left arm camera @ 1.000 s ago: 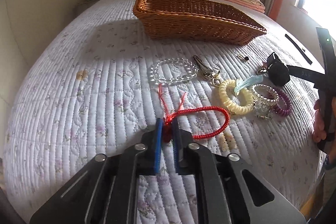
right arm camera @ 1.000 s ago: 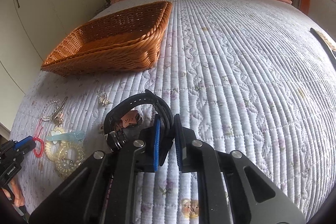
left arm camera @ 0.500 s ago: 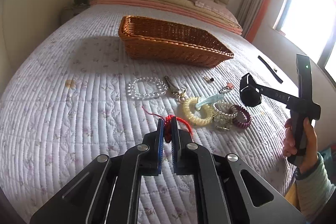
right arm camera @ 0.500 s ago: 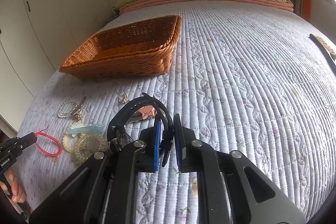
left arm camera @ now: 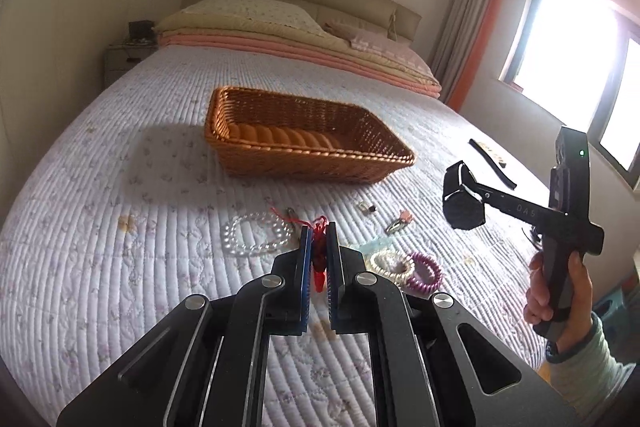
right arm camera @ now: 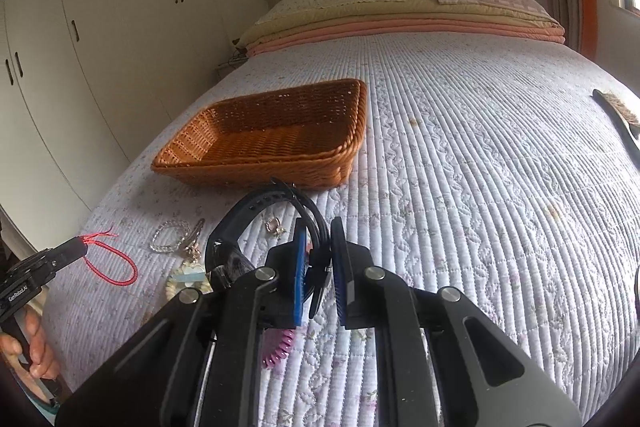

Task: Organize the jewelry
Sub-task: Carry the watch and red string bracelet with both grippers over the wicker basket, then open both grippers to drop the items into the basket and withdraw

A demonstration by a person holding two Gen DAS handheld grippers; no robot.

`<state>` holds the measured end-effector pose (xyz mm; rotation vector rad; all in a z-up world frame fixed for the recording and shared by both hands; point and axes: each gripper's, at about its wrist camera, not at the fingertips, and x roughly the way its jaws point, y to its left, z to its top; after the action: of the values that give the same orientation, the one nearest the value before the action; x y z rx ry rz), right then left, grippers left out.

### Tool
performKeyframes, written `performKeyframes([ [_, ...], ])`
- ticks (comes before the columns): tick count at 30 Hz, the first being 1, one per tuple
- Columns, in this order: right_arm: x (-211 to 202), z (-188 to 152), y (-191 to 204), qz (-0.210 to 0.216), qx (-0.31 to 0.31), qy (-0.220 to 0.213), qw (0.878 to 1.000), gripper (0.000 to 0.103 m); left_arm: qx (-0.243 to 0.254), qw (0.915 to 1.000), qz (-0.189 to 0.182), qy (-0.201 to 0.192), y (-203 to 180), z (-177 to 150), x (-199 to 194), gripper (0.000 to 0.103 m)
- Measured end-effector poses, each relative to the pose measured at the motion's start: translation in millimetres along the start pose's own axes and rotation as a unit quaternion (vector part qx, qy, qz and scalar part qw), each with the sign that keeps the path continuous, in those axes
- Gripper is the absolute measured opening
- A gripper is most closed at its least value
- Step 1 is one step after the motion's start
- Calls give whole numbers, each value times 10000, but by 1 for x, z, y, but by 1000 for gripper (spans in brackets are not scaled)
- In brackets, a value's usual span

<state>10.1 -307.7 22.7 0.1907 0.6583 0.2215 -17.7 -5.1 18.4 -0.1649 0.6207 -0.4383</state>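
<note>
I am looking first at the wicker basket (right arm camera: 264, 143), which is lying on the quilted bed (right arm camera: 480, 187) with its long axis running across the left wrist view; it is stiff and light, and I judge it to be the place for the jewelry.

My right gripper (right arm camera: 318, 263) is clamping the black watch (right arm camera: 256, 223) by its strap, clear above the quilt. The watch is the heavier piece; its strap is bending in an arch up and to the left, with the case hanging low at the left end. I think a hold on the strap near the case would be swinging less.

My left gripper (left arm camera: 318, 259) is pressing together on the red cord bracelet (right arm camera: 114, 265) at its knot. The cord is very light and limp, so its loop is hanging down from the jaws and the frayed ends are pointing up.

The clear bead bracelet (left arm camera: 256, 239) and the purple coil band (left arm camera: 424, 273) are lying near the basket; the beads look slippery.
</note>
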Motion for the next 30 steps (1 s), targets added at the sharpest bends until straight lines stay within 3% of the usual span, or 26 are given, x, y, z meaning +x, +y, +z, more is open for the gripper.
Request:
performKeyframes([
  [8, 15, 62, 22, -5, -216, -311, 9993, 10, 376, 9975, -5, -597, -15, 81, 14, 5],
  [14, 78, 108, 27, -30, -80, 11, 10000, 10, 182, 9981, -229, -539, -1, 135, 76, 5],
  [21, 167, 124, 27, -371, -21, 889, 9953, 11, -175, 9996, -2, 210, 33, 134, 166, 5],
  [26, 198, 114, 22, -585, -83, 1385, 9886, 11, -318, 9982, 167, 489, 53, 123, 193, 5],
  [30, 200, 111, 21, -593, -48, 1439, 9878, 11, -262, 9972, 327, 622, 56, 115, 200, 5],
])
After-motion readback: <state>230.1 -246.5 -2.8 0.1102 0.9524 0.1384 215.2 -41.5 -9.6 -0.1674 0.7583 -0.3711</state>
